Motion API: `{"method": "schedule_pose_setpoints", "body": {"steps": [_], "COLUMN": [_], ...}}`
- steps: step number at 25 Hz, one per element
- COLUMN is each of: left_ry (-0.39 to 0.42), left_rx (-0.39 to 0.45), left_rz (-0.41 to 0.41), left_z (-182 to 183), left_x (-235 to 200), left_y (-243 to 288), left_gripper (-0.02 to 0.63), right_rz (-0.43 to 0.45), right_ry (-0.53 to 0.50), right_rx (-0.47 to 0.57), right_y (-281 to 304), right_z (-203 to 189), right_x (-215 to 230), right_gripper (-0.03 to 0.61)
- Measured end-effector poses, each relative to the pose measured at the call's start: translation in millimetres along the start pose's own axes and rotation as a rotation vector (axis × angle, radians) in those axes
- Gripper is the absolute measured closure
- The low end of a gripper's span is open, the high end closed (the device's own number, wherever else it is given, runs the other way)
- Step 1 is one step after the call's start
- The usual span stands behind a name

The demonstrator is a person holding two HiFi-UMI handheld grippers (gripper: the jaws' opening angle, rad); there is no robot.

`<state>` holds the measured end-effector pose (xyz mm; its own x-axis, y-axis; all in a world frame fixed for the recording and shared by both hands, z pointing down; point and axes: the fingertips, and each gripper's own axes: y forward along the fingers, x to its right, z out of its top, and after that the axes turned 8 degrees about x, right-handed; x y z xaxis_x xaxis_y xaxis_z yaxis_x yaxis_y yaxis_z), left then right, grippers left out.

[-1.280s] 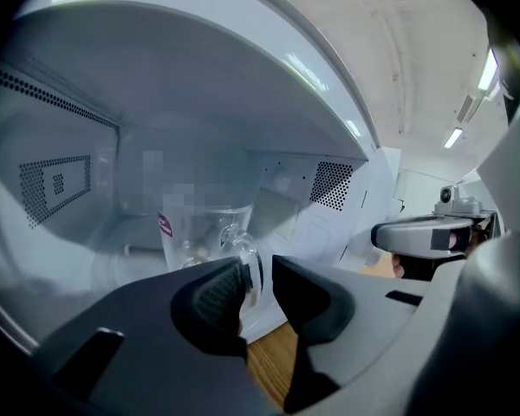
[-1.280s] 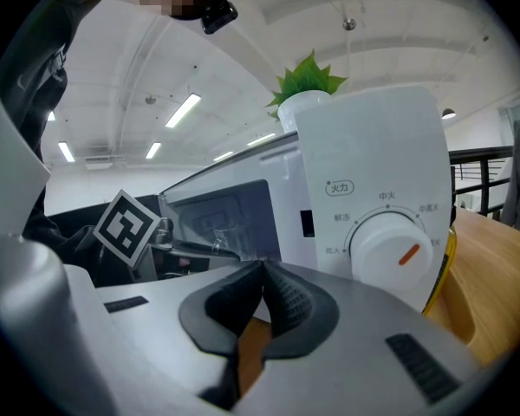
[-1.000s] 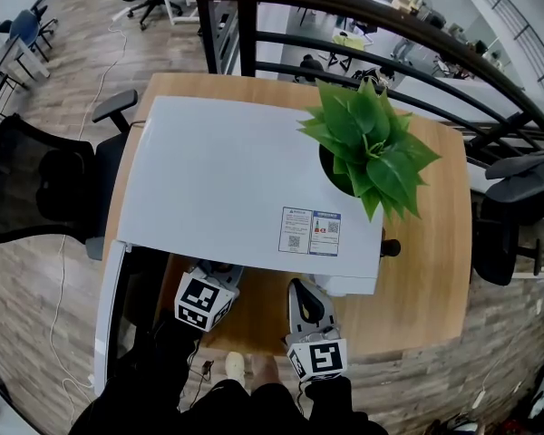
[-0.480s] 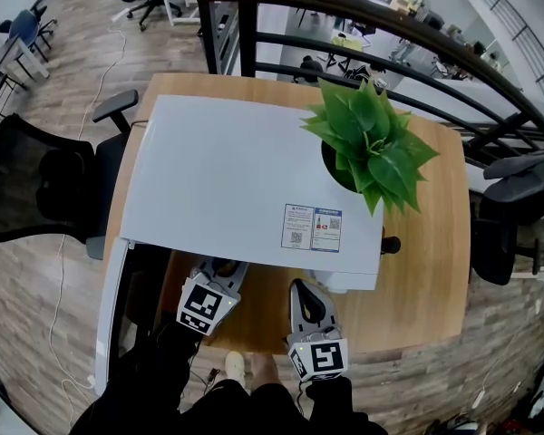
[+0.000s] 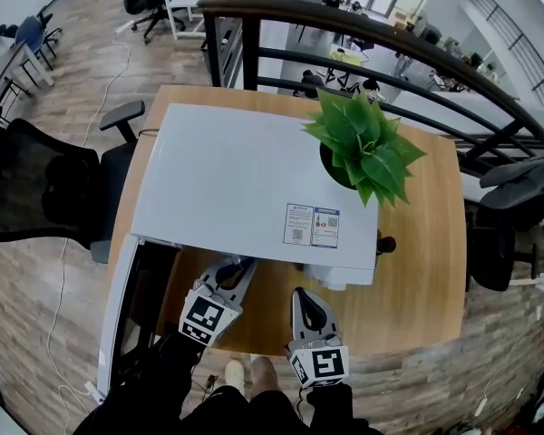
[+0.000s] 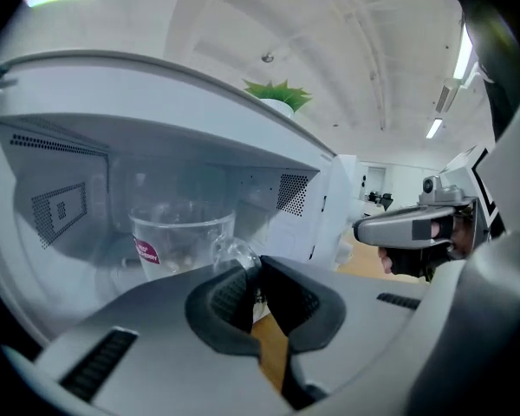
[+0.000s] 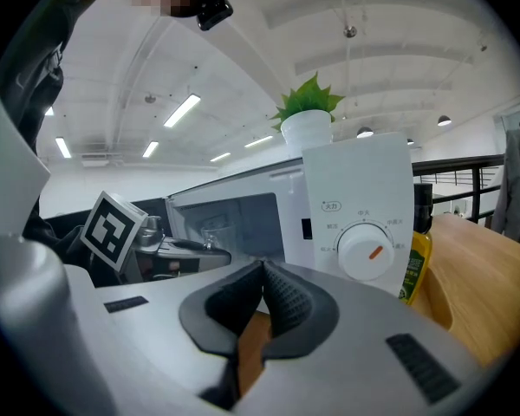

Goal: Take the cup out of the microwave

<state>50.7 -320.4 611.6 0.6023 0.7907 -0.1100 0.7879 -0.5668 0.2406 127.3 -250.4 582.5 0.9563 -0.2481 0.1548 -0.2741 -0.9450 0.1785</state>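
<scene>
A clear glass cup (image 6: 180,241) with a red label stands in the open white microwave (image 5: 245,184); it also shows faintly in the right gripper view, cup (image 7: 210,230). My left gripper (image 6: 250,271) reaches into the cavity, shut on the cup's handle (image 6: 232,251). In the head view the left gripper (image 5: 234,272) pokes under the microwave's front edge and the cup is hidden. My right gripper (image 5: 301,295) hangs in front of the control panel, shut with nothing in it; its pads meet in the right gripper view (image 7: 262,274).
The microwave door (image 5: 118,306) stands swung open at the left. A potted green plant (image 5: 363,143) sits on the microwave's top right. A yellow bottle (image 7: 416,267) stands right of the dial (image 7: 364,251) on the wooden table (image 5: 417,270). Office chairs flank the table.
My left gripper has drawn back a little from the microwave opening, so more of it shows in the head view. The right gripper has stayed where it was.
</scene>
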Motion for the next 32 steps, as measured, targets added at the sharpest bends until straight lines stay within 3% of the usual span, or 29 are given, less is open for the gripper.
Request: {"method": "schedule_pose_setpoints", "body": {"steps": [21,32], "left_ry": [-0.011,0.033], "left_rx": [0.037,0.138], "left_rz": [0.008,0.046], "left_z": [20,74], "left_x": [61,92], "left_y": [-72,-128], "left_gripper": [0.589,0.589], "right_rz": [-0.021,-0.022], "right_ry": [-0.053,-0.093], "right_rx": [0.08,0.144], "right_y": [-70,-112], "right_z": [39,73], "right_x": [-26,-47], "right_gripper": [0.563,0.563]}}
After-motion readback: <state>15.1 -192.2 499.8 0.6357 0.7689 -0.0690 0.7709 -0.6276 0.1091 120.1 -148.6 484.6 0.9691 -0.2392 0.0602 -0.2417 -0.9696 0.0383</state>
